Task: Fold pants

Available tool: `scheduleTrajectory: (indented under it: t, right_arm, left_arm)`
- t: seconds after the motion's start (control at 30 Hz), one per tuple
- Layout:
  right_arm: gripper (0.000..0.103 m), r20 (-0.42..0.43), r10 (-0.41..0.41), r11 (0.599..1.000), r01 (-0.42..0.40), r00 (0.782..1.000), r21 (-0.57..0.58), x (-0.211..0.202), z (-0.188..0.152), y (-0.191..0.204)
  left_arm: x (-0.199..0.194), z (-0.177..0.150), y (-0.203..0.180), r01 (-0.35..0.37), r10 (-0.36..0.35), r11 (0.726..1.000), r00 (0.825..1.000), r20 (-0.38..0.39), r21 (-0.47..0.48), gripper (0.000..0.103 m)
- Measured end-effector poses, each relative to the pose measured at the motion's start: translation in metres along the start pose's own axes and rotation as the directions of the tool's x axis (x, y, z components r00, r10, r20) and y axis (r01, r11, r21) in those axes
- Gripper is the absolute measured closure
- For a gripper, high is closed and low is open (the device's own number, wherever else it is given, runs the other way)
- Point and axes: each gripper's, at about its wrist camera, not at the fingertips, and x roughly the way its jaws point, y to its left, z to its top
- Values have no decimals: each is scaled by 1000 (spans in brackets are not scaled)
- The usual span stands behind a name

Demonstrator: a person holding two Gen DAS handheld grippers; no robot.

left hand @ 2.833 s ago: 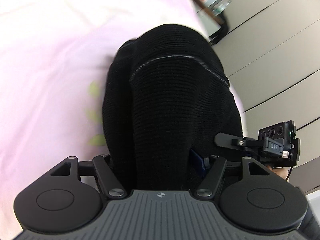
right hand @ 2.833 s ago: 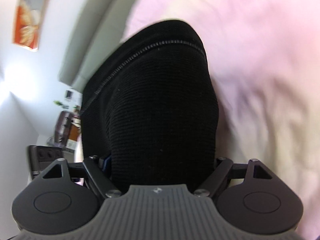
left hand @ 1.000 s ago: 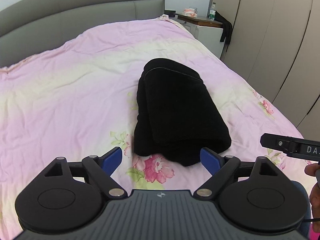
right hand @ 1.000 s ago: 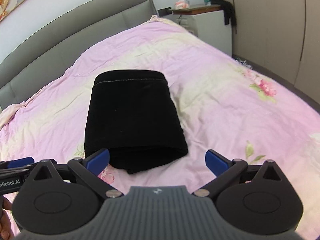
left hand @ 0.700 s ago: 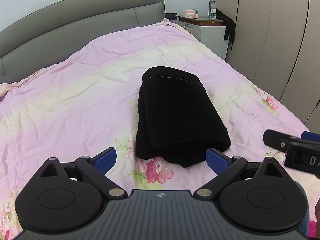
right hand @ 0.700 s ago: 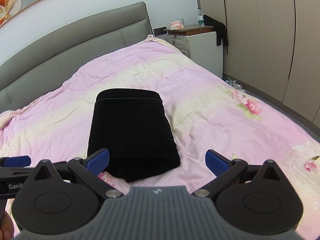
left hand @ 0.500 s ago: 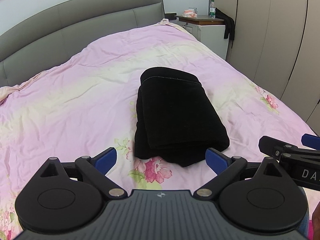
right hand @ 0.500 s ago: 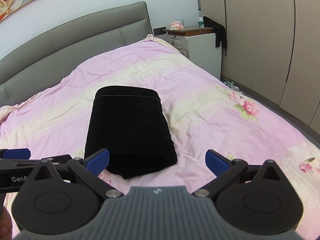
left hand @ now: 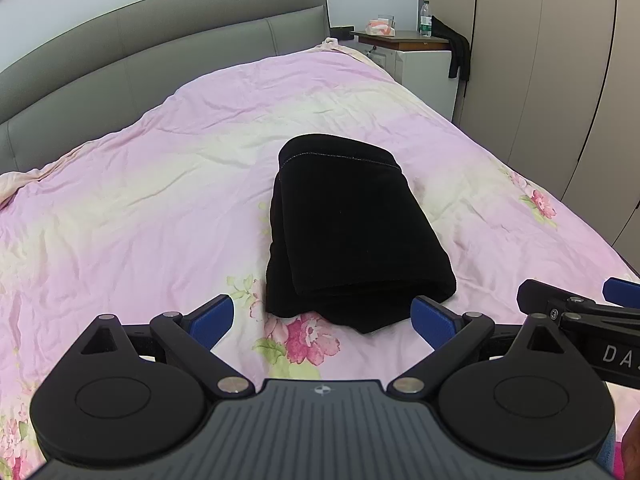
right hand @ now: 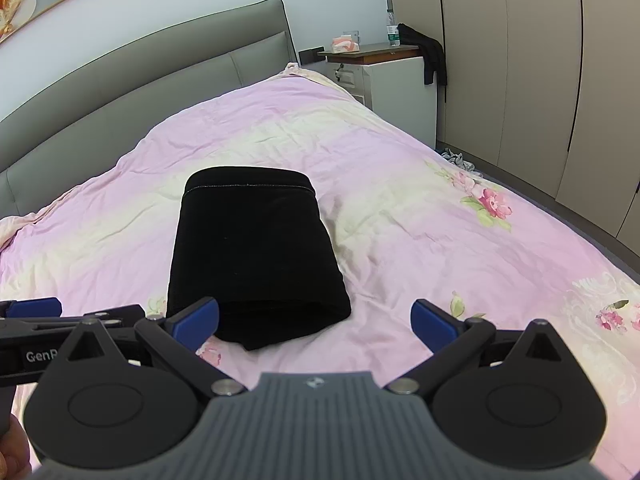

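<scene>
The black pants (left hand: pixel 352 232) lie folded into a compact stack in the middle of the bed, its grey-stitched hem at the far end; they also show in the right wrist view (right hand: pixel 252 256). My left gripper (left hand: pixel 322 320) is open and empty, held back from the near end of the stack. My right gripper (right hand: pixel 314 320) is open and empty, likewise short of the stack. The right gripper shows at the right edge of the left wrist view (left hand: pixel 580 312), and the left gripper at the left edge of the right wrist view (right hand: pixel 60 320).
The pink floral bedsheet (left hand: pixel 140 208) covers the bed, with a grey headboard (left hand: pixel 160 40) behind. A white nightstand (right hand: pixel 396 80) with a tissue box and a bottle stands at the far right. Beige wardrobe doors (right hand: pixel 540 80) line the right wall.
Both grippers let go of the pants, opened and drew back and up. The folded stack now lies free on the bed, and over the last second it has not moved.
</scene>
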Motion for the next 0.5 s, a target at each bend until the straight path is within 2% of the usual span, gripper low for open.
scheduleTrajectory:
  t: [0.5]
  right_arm:
    - [5,0,0,1000,0,1000,-1,0,0,1]
  left_arm:
    - [0,0,-1,-3,3,1000,1000,-2,0,0]
